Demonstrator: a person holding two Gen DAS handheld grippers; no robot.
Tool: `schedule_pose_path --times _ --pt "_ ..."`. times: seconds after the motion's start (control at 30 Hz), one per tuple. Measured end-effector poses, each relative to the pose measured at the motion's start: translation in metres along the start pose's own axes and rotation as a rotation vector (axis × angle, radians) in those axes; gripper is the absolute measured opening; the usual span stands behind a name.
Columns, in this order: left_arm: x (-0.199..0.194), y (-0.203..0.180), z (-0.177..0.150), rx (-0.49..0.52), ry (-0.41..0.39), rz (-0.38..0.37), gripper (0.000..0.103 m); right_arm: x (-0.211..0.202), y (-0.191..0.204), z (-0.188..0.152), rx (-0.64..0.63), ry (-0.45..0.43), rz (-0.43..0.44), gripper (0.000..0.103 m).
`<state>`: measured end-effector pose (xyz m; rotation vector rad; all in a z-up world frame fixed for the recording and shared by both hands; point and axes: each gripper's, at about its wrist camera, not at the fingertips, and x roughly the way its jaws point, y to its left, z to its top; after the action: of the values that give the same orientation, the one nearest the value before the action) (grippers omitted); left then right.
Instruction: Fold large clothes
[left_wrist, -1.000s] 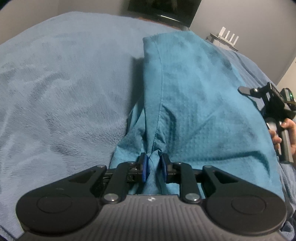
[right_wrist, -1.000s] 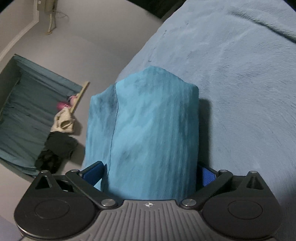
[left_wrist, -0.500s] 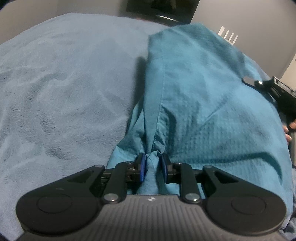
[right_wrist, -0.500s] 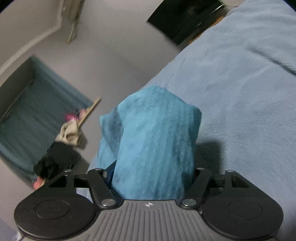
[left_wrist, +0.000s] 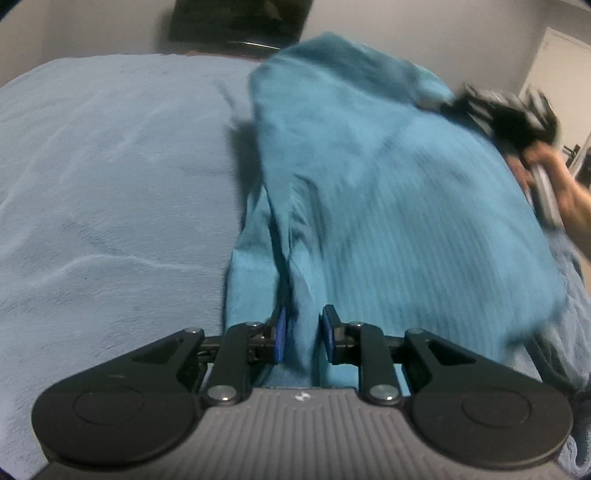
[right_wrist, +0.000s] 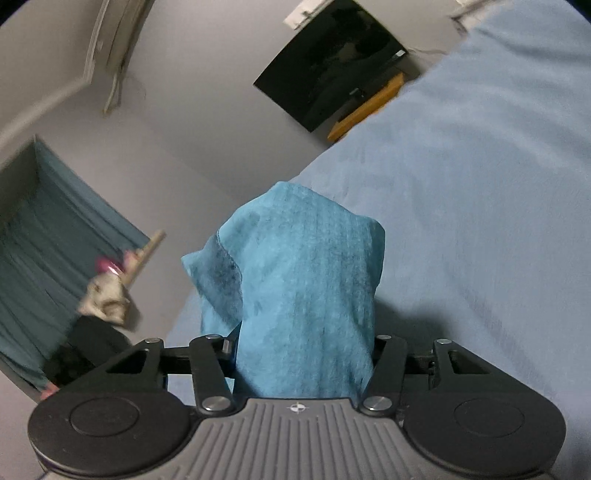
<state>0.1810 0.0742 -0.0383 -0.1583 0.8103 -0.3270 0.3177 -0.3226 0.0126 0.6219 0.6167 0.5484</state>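
Teal fabric of the garment (left_wrist: 388, 192) hangs stretched above the pale blue blanket (left_wrist: 110, 184), held between both tools. The left gripper (left_wrist: 303, 334) has its blue pads narrowed on a bunched fold of it. The right gripper (right_wrist: 303, 354) holds another bunch, the cloth draped over its fingers and hiding them. Off the bed's edge sits a dark screen (right_wrist: 332, 62).

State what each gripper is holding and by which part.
Both hold the teal textured-fabric garment. The left gripper pinches a bunched fold along a seam at its near edge; the right gripper clamps a gathered bunch of another part, which drapes over its jaws.
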Motion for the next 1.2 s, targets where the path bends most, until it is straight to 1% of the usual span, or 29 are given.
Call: schedule_pose_path --times 0.1,0.17,0.2,0.23,0.27,0.3,0.33,0.37,0.47,0.57,0.67,0.73,0.77,0.83,0.9,0.93,0.97,1.03,1.1,1.17,1.2 --pt "0.005 -0.003 0.003 0.010 -0.012 0.007 0.019 0.027 0.015 0.036 -0.118 0.037 -0.047 0.058" --pt "0.007 -0.001 0.003 -0.016 -0.018 -0.008 0.019 0.048 0.020 0.048 -0.184 0.067 -0.129 0.070" --pt "0.009 0.001 0.003 -0.029 -0.020 -0.020 0.019 0.058 0.019 0.050 -0.197 0.085 -0.188 0.074" --pt "0.010 0.003 0.003 -0.041 -0.024 -0.042 0.019 0.064 0.017 0.050 -0.204 0.079 -0.265 0.083" --pt "0.009 0.006 0.002 -0.052 -0.030 -0.070 0.019 0.067 0.014 0.050 -0.205 0.064 -0.338 0.088" --pt "0.010 0.012 0.004 -0.062 -0.036 -0.099 0.019 0.065 0.010 0.048 -0.202 0.042 -0.373 0.090" --pt "0.010 0.016 0.005 -0.066 -0.037 -0.115 0.019 0.061 0.007 0.046 -0.194 0.023 -0.381 0.093" --pt "0.010 0.017 0.007 -0.061 -0.038 -0.114 0.019 0.055 0.004 0.043 -0.189 0.011 -0.377 0.093" --pt "0.013 0.024 0.008 -0.045 -0.040 -0.111 0.019 0.028 0.006 0.020 -0.187 -0.041 -0.335 0.093" --pt "0.010 0.020 0.005 -0.052 -0.051 -0.118 0.019 -0.017 0.018 -0.023 -0.284 -0.120 -0.355 0.093" --pt "0.004 0.016 0.006 -0.028 -0.068 -0.101 0.019 -0.060 0.034 -0.076 -0.439 -0.132 -0.404 0.093" --pt "0.003 0.010 0.006 -0.014 -0.075 -0.085 0.019 -0.082 0.050 -0.113 -0.541 -0.136 -0.438 0.093" --pt "0.000 0.010 0.006 -0.013 -0.076 -0.079 0.019 -0.092 0.056 -0.131 -0.584 -0.131 -0.447 0.093" --pt "-0.001 0.010 0.004 -0.020 -0.074 -0.074 0.019 -0.107 0.064 -0.157 -0.636 -0.104 -0.455 0.093" --pt "-0.001 0.012 0.002 -0.020 -0.063 -0.065 0.019 -0.116 0.069 -0.179 -0.651 -0.058 -0.467 0.093" --pt "0.003 0.012 0.001 -0.011 -0.054 -0.061 0.019 -0.115 0.066 -0.184 -0.648 -0.037 -0.491 0.092" --pt "0.006 0.012 -0.001 0.000 -0.048 -0.057 0.023 -0.116 0.060 -0.184 -0.617 -0.037 -0.524 0.092" --pt "0.011 0.013 -0.003 0.021 -0.045 -0.028 0.028 -0.122 0.055 -0.182 -0.535 -0.057 -0.543 0.093" --pt "0.011 0.015 -0.003 0.008 -0.046 -0.024 0.029 -0.129 0.057 -0.183 -0.505 -0.080 -0.565 0.092" --pt "0.011 0.017 -0.003 -0.013 -0.050 -0.023 0.030 -0.140 0.062 -0.189 -0.501 -0.081 -0.593 0.087" --pt "0.009 0.017 -0.004 -0.021 -0.059 -0.019 0.030 -0.147 0.064 -0.193 -0.488 -0.077 -0.596 0.087"
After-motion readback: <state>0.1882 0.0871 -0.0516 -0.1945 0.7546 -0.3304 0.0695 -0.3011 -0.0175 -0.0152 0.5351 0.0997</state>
